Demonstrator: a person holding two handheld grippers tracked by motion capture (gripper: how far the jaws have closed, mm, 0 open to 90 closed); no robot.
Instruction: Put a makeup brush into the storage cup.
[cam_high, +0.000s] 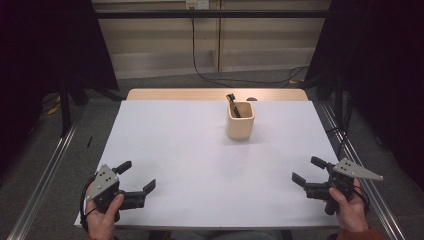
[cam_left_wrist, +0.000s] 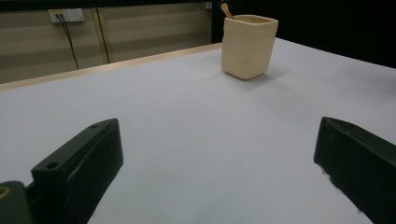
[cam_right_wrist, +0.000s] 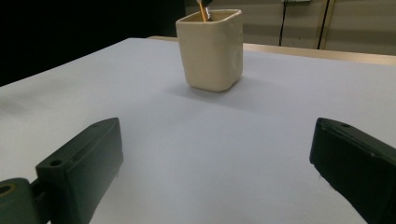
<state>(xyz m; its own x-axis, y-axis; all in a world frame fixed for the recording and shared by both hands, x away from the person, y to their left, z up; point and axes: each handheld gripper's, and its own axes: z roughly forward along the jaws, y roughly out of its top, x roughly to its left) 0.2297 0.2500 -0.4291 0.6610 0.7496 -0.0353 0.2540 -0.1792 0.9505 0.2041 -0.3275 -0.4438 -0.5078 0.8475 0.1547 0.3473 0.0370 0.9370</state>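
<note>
I hold both tongs spread, left tongs (cam_high: 139, 176) and right tongs (cam_high: 309, 171) at the tabletop's (cam_high: 200, 165) near corners, cup (cam_high: 240, 120) near the far edge.

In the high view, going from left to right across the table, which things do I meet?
Left gripper → cream cup holding a dark-tipped tool → right gripper.

Looks like a lab test rig, not a home. I'm at a table (cam_high: 165, 150) under a plain white sheet, metal rails (cam_high: 42, 175) along both sides on grey carpet, black curtains (cam_high: 45, 45) boxing it in. Wall socket (cam_high: 196, 4) behind with a black cable (cam_high: 200, 70) running down to the floor.
</note>
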